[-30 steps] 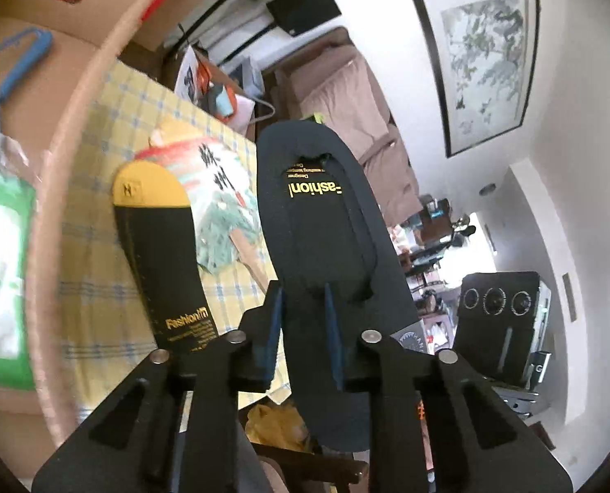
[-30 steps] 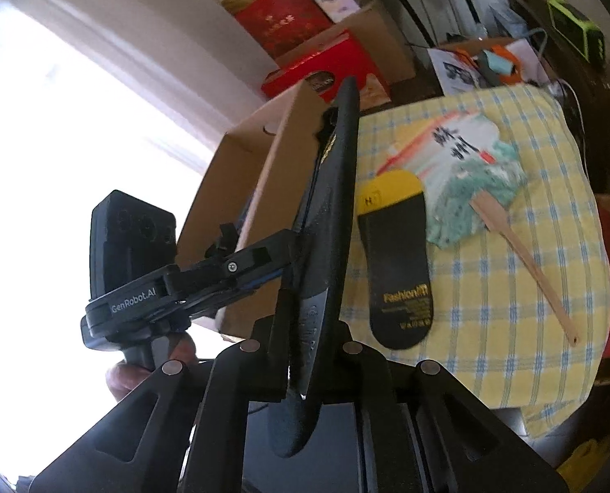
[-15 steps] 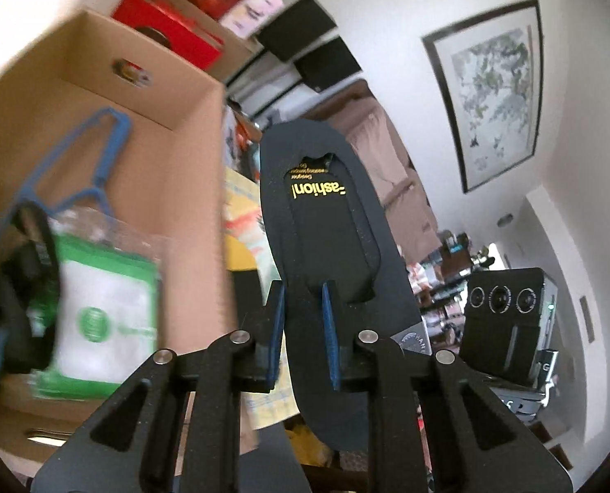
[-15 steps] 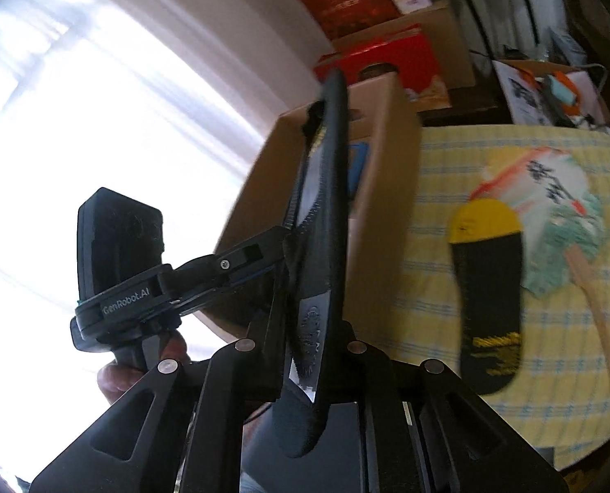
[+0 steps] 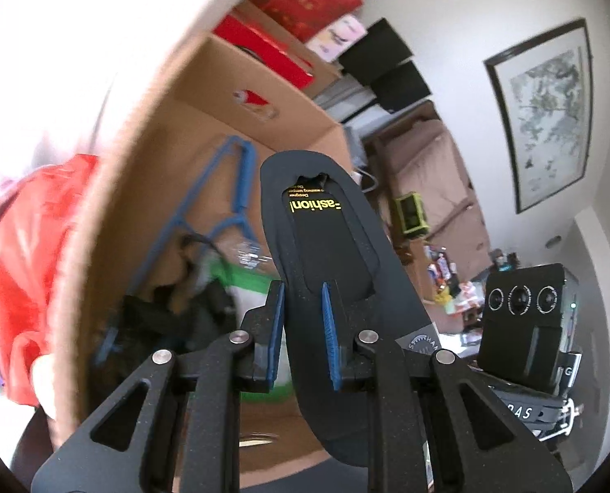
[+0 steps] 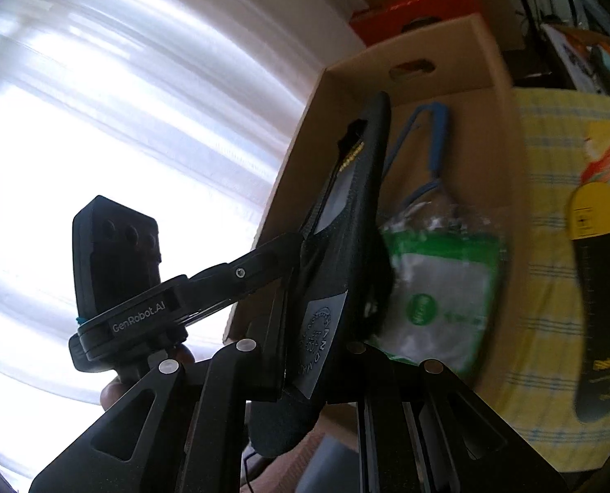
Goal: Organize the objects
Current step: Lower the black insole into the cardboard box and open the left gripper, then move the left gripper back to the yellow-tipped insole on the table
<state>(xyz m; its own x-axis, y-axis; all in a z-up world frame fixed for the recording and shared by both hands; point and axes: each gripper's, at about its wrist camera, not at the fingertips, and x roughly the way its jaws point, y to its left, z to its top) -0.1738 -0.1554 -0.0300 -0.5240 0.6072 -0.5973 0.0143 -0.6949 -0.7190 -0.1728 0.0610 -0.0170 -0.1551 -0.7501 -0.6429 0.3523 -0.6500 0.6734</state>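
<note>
Both grippers, left point(image 5: 303, 337) and right point(image 6: 317, 353), clamp 1 black insole point(image 5: 325, 263) at frame centre, above the cardboard box point(image 6: 489, 82); second insole point(image 6: 600, 300) waits on worktop, far right

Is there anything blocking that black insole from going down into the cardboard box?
Nothing visible blocks it. The insole hangs over the open box; beneath it lie a green packet and a blue hanger.
</note>
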